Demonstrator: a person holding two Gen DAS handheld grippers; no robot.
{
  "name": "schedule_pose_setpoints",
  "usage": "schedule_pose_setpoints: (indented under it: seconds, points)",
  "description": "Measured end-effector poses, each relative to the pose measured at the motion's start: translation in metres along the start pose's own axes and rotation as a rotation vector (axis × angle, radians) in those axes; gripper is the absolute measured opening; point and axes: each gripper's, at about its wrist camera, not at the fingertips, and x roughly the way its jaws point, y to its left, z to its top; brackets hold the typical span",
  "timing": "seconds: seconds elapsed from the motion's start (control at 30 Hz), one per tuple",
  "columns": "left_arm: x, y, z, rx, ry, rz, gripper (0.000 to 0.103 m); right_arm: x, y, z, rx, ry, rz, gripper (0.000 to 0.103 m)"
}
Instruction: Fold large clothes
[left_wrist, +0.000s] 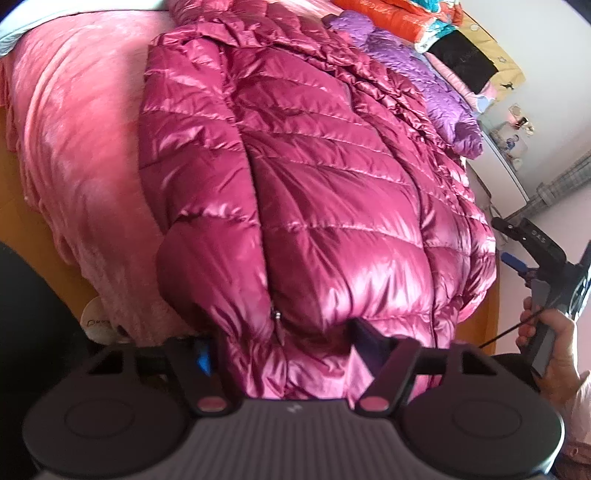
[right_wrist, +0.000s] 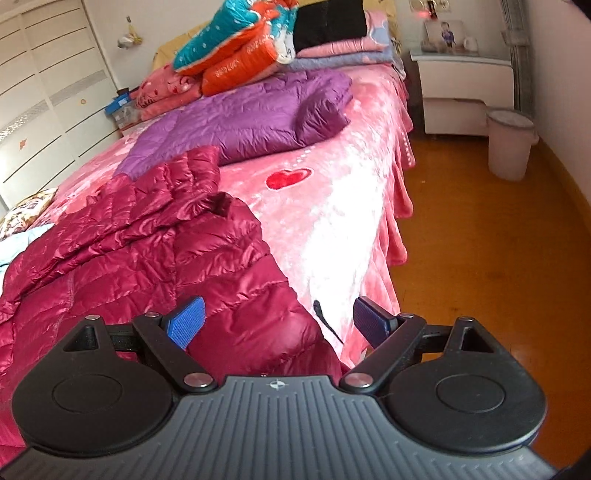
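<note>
Pink-blanketed bed (right_wrist: 332, 221) carries the magenta down jacket (left_wrist: 295, 192), sleeves seemingly tucked in; left tongs (left_wrist: 284, 343) pinch its hem, right tongs (right_wrist: 277, 321) gape empty, so crosswise folding remains.

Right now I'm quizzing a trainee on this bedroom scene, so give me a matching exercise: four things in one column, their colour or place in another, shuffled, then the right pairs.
Things:
1. down jacket
2. folded jacket
3. bin
4. bedspread

Descriptions:
A. purple, further up the bed
B. pink, with a red heart
C. shiny dark red, nearest the jaws
D. pale pink, standing on the wooden floor

Pairs: 1-C, 2-A, 3-D, 4-B
</note>
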Motion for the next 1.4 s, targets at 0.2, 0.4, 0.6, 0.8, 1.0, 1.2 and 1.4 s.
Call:
schedule_pose_setpoints:
  seconds: [0.2,0.4,0.6,0.8,1.0,1.2,1.4]
  points:
    - [-0.004,0.001,0.005,-0.038,-0.024,-0.099,0.028,0.01,-0.002,0.0,0.004,0.044,0.016,0.103]
    - [-0.016,0.005,0.02,-0.112,-0.094,-0.239,0.021,0.007,-0.014,0.002,0.069,0.033,0.023,0.103]
    - [-0.021,-0.002,0.048,-0.169,-0.16,-0.305,0.021,0.005,-0.025,0.004,0.126,0.021,0.043,0.103]
    - [-0.017,-0.011,0.09,-0.205,-0.241,-0.314,0.02,0.007,-0.027,0.006,0.133,0.026,0.088,0.103]
    - [-0.007,0.004,0.137,-0.321,-0.33,-0.297,0.02,0.01,-0.036,0.006,0.176,0.053,0.154,0.103]
    - [0.007,0.035,0.17,-0.445,-0.379,-0.225,0.019,0.009,-0.048,0.008,0.224,0.044,0.177,0.103]
    - [0.022,0.064,0.184,-0.562,-0.419,-0.121,0.019,0.006,-0.073,0.009,0.381,-0.003,0.23,0.103]
